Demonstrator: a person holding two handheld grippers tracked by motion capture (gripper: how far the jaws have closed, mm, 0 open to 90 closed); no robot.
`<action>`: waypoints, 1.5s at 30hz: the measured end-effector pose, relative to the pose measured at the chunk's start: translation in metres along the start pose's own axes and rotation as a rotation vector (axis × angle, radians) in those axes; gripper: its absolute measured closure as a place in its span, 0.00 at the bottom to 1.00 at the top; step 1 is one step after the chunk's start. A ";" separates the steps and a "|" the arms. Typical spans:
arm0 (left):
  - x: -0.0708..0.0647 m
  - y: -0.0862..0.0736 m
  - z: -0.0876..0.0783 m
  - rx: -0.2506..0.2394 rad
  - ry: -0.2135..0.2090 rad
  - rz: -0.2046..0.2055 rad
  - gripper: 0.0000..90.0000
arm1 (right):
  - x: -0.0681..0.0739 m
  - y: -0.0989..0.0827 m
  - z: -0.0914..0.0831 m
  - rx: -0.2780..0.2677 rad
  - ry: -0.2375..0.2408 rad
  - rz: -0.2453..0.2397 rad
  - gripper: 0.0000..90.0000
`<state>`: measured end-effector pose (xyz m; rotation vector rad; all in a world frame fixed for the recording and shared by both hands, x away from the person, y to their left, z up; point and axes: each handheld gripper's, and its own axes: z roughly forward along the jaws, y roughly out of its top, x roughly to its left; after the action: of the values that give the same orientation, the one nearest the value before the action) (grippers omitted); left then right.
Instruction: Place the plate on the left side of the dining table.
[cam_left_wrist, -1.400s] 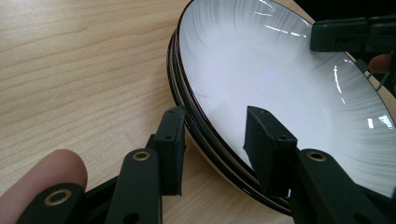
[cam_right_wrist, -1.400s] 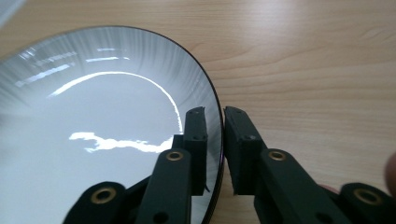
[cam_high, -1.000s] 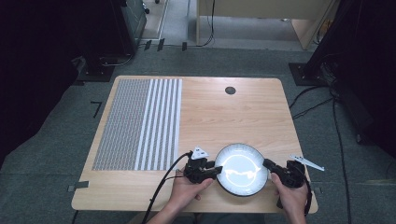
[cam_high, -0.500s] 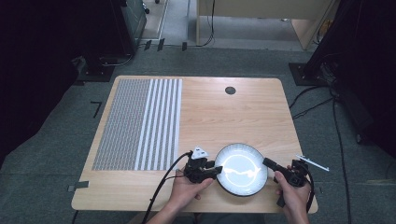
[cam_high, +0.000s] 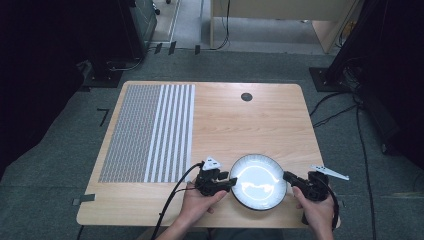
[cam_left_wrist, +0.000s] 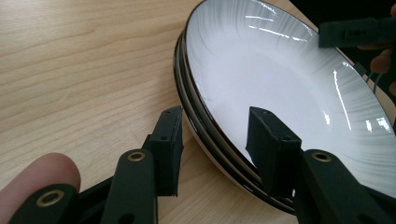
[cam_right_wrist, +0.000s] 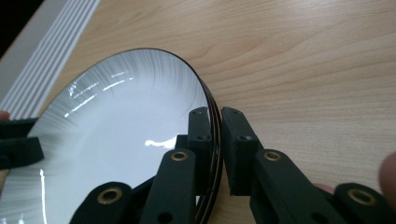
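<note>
I have two claws on one stack of plates (cam_high: 258, 181), which sits on the bench (cam_high: 250, 125) near its front edge, right of the middle. From the rims in my left gripper view I count what looks like two plates (cam_left_wrist: 280, 84) nested together, white inside with a dark edge; there may be a third, I cannot tell.

My left claw (cam_high: 227, 182) is at the stack's left rim. Its two jaws stand apart and have just widened a little, one outside the rim over the wood, the other inside over the white face, and neither pad presses on the rim in the left gripper view (cam_left_wrist: 219, 140).

My right claw (cam_high: 290, 177) is at the stack's right rim. Its two jaws are nearly together, one on each side of the rim (cam_right_wrist: 214, 140); the inner one lies against it, and a thin gap shows at the outer one.

One grey-and-white striped mat (cam_high: 150, 130) covers the bench's left part, well apart from the plates. One small dark round disc (cam_high: 246, 96) sits near the far edge.
</note>
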<state>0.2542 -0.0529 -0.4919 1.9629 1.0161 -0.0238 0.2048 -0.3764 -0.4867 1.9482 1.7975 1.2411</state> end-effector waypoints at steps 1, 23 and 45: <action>0.000 0.000 0.000 0.000 0.000 0.000 0.65 | 0.000 0.000 0.000 0.000 0.000 0.000 0.91; -0.003 0.001 -0.001 0.000 -0.008 0.003 0.78 | 0.004 -0.010 -0.002 -0.008 -0.024 0.138 0.94; -0.004 0.004 0.000 -0.005 -0.025 -0.019 0.68 | -0.005 -0.009 -0.002 -0.015 0.029 0.253 0.94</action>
<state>0.2547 -0.0565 -0.4877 1.9438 1.0177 -0.0560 0.1972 -0.3795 -0.4939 2.2141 1.5856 1.3587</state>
